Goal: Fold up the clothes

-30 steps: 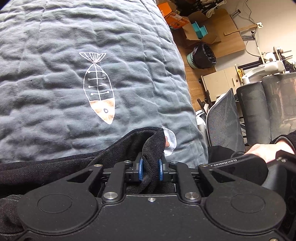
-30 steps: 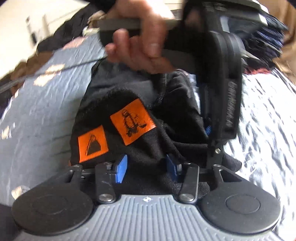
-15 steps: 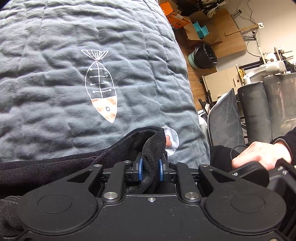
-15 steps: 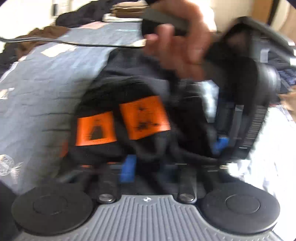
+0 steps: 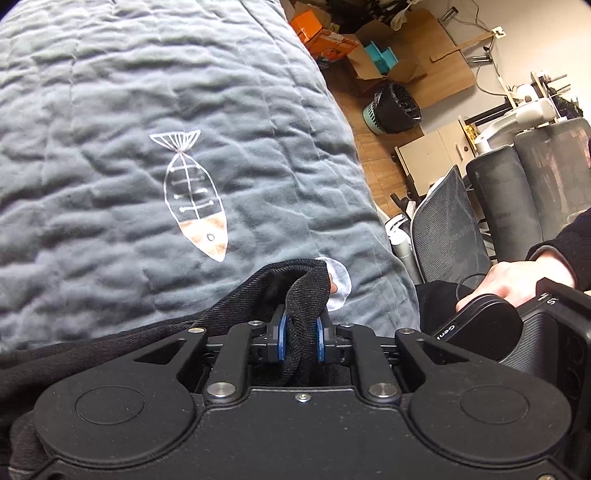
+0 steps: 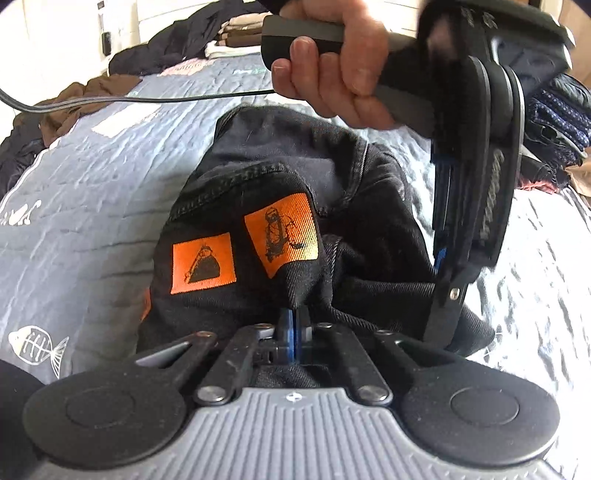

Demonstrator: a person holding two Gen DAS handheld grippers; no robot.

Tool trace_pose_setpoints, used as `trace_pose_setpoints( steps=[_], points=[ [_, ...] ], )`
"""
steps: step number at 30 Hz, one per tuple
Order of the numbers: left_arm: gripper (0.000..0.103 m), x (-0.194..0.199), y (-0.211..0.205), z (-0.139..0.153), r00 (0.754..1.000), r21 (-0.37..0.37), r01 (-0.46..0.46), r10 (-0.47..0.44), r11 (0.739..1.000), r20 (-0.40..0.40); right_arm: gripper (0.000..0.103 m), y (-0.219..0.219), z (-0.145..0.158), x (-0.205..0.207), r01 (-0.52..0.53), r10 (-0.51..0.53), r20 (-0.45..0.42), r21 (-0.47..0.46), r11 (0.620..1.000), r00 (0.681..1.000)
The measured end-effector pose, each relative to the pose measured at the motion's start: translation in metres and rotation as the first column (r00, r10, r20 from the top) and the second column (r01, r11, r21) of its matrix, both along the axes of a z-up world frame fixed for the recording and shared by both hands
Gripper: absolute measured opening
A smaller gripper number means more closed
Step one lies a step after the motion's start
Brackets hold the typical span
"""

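Observation:
A black denim garment (image 6: 280, 173) with two orange patches (image 6: 282, 234) lies bunched on the bed. My right gripper (image 6: 294, 326) is shut on a thin fold of it just below the patches. My left gripper (image 5: 300, 339) is shut on a thick rolled edge of the same garment (image 5: 306, 288), near the bed's right edge. In the right wrist view the left gripper (image 6: 441, 273) comes down from the upper right, held by a hand (image 6: 332, 81), with its tips in the fabric. A second hand (image 5: 509, 273) with a dark sleeve holds the other tool at the right of the left wrist view.
A grey quilt (image 5: 110, 110) with fish prints covers the bed. Beyond its right edge are a wooden floor, cardboard boxes (image 5: 406, 62), a lined bin (image 5: 391, 107) and mesh chairs (image 5: 450, 229). Clothes piles (image 6: 236, 33) lie at the far end, dark patterned clothes (image 6: 557, 114) at the right, and a cable (image 6: 147, 98) crosses the bed.
The right gripper's jaws went from open around the black fabric to shut on a fold of it. The left gripper kept its grip and barely moved.

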State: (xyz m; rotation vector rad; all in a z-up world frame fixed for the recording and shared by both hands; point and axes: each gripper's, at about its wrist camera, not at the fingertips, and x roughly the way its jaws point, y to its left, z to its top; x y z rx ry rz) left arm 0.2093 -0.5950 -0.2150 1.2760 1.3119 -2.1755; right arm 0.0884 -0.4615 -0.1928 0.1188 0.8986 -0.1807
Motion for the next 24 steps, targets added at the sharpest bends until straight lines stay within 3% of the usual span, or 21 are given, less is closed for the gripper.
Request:
trace_pose_setpoints(
  steps=[9,17,20,24],
  points=[
    [0.014,0.012,-0.005,0.024,0.999,-0.055,-0.035,0.033,0.998,-0.035,0.001,0.005,0.005,0.000,0.022,-0.022,0.032,0.004,1.000,0.999],
    [0.014,0.044,-0.012,0.032,0.987,-0.061,-0.148,0.144,0.987,-0.065,0.001,0.001,0.008,0.000,0.091,-0.093,0.069,0.038,0.995,0.993],
    [0.016,0.027,-0.005,0.015,0.995,-0.043,-0.099,0.099,0.994,-0.017,0.000,0.004,0.002,0.002,0.084,-0.087,0.053,0.066,0.994,0.995],
    [0.020,-0.001,0.012,0.000,0.998,-0.071,0.043,-0.039,0.997,0.047,0.000,0.007,-0.004,0.003,0.083,-0.086,0.033,0.088,0.993,0.996]
  ],
)
